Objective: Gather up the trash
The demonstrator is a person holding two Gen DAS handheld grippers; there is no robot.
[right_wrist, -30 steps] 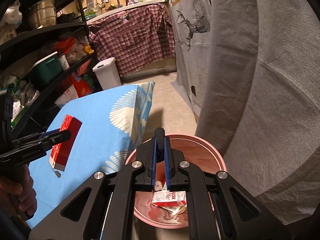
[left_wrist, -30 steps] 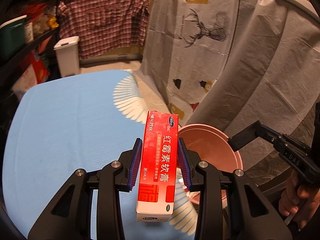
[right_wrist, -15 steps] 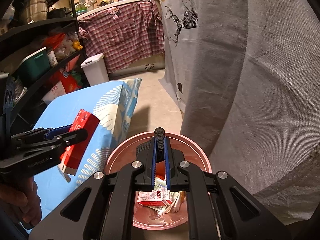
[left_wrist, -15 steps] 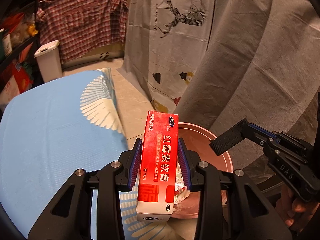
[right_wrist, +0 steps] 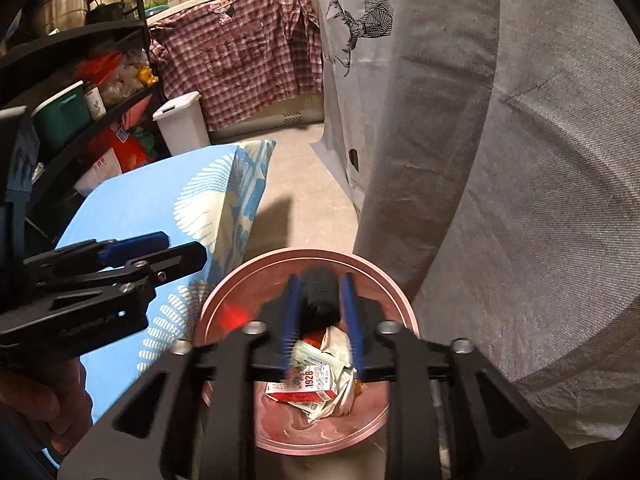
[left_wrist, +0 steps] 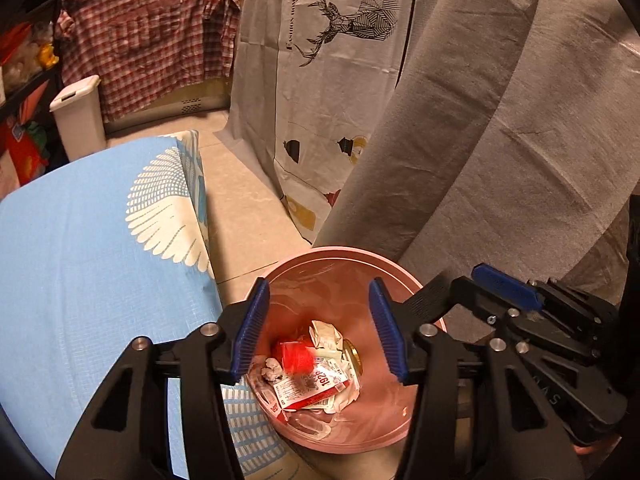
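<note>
Grey draped fabric backs the scene; a blue-covered table adjoins the pink trash bin. Left gripper: jaws opening, nothing between them, above the bin. Right gripper: jaws opening, empty, over the same bin. The red box, clamped by the left gripper one second earlier, now appears blurred inside the bin among the trash. The right gripper's jaws were together then.
</note>
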